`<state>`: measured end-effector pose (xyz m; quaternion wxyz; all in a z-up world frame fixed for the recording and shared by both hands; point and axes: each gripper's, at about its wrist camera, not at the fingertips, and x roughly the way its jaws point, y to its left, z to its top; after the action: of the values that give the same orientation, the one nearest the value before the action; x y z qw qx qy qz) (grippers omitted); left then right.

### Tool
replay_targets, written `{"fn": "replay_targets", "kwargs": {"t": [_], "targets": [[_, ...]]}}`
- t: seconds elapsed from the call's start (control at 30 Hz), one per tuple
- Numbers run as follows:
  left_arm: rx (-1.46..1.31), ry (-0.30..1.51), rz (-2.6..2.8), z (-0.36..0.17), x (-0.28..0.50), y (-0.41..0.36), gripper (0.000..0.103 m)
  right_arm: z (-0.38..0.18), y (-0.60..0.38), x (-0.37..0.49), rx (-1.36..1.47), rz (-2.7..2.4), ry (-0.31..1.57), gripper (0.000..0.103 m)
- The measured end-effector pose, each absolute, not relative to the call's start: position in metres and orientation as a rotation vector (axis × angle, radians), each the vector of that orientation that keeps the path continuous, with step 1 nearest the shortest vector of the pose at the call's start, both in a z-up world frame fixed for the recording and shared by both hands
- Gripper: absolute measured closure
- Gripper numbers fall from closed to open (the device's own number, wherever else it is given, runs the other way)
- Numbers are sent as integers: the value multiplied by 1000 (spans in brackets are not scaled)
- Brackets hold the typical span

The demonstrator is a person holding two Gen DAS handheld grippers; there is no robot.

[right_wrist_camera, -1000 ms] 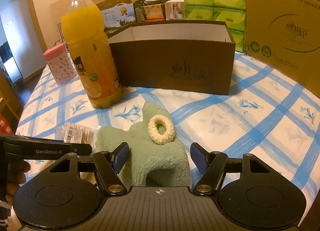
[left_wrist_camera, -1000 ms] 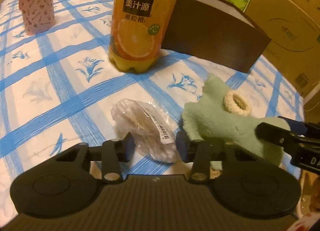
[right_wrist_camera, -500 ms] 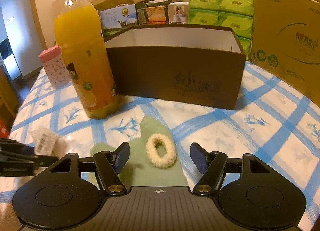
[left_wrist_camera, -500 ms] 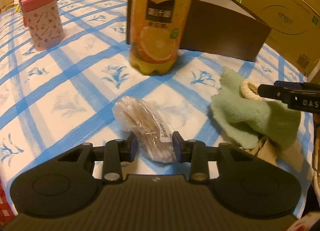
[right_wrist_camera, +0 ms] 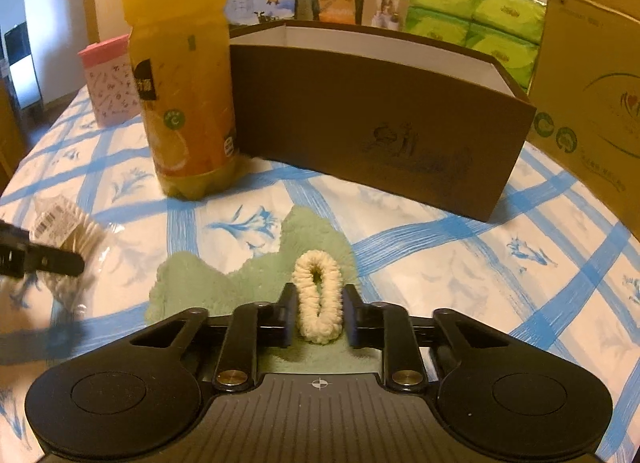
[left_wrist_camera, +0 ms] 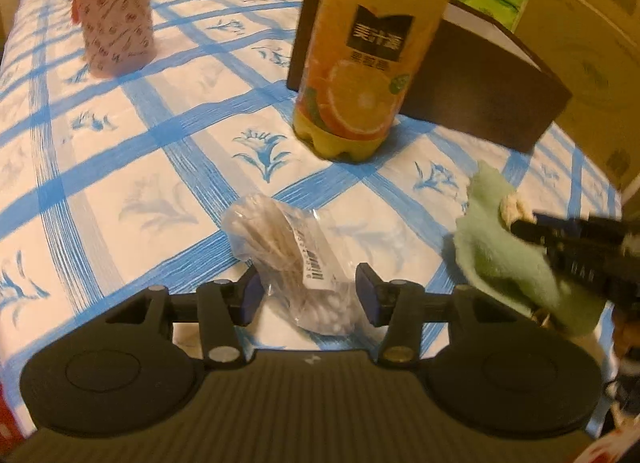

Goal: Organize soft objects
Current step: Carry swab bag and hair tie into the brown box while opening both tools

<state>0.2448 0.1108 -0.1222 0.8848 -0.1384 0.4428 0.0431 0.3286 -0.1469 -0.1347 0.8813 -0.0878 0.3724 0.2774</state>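
Note:
A clear plastic bag of cotton swabs (left_wrist_camera: 296,263) lies on the blue-checked tablecloth. My left gripper (left_wrist_camera: 306,295) stands around its near end, jaws open, the bag loose between them. A cream hair scrunchie (right_wrist_camera: 318,299) lies on a pale green fluffy cloth (right_wrist_camera: 240,279). My right gripper (right_wrist_camera: 318,321) is shut on the scrunchie, which is squeezed into a narrow loop. The cloth (left_wrist_camera: 508,259) and my right gripper (left_wrist_camera: 580,247) show at the right of the left wrist view. The bag (right_wrist_camera: 64,235) shows at the left of the right wrist view.
A tall orange juice bottle (right_wrist_camera: 182,75) stands behind the cloth. An open dark brown box (right_wrist_camera: 380,119) stands to its right. A pink patterned canister (left_wrist_camera: 114,11) is far left. Large cardboard cartons (right_wrist_camera: 592,75) and green tissue packs (right_wrist_camera: 476,19) line the back right.
My right gripper has closed on the scrunchie, squeezing it narrow. My left gripper, shut on the bag half a second ago, has opened around it.

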Motion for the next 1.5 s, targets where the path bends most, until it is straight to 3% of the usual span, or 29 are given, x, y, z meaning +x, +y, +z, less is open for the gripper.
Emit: {"fn": "replay_targets", "kwargs": {"t": [0.2, 1.07, 1.5], "targets": [[-306, 910, 94, -121, 246, 113, 75, -133, -149, 325, -179, 584, 761, 84], [-146, 817, -3, -67, 232, 74, 79, -78, -184, 302, -27, 641, 707, 85], [32, 709, -142, -5, 288, 9, 79, -28, -218, 341, 19, 666, 634, 85]]}}
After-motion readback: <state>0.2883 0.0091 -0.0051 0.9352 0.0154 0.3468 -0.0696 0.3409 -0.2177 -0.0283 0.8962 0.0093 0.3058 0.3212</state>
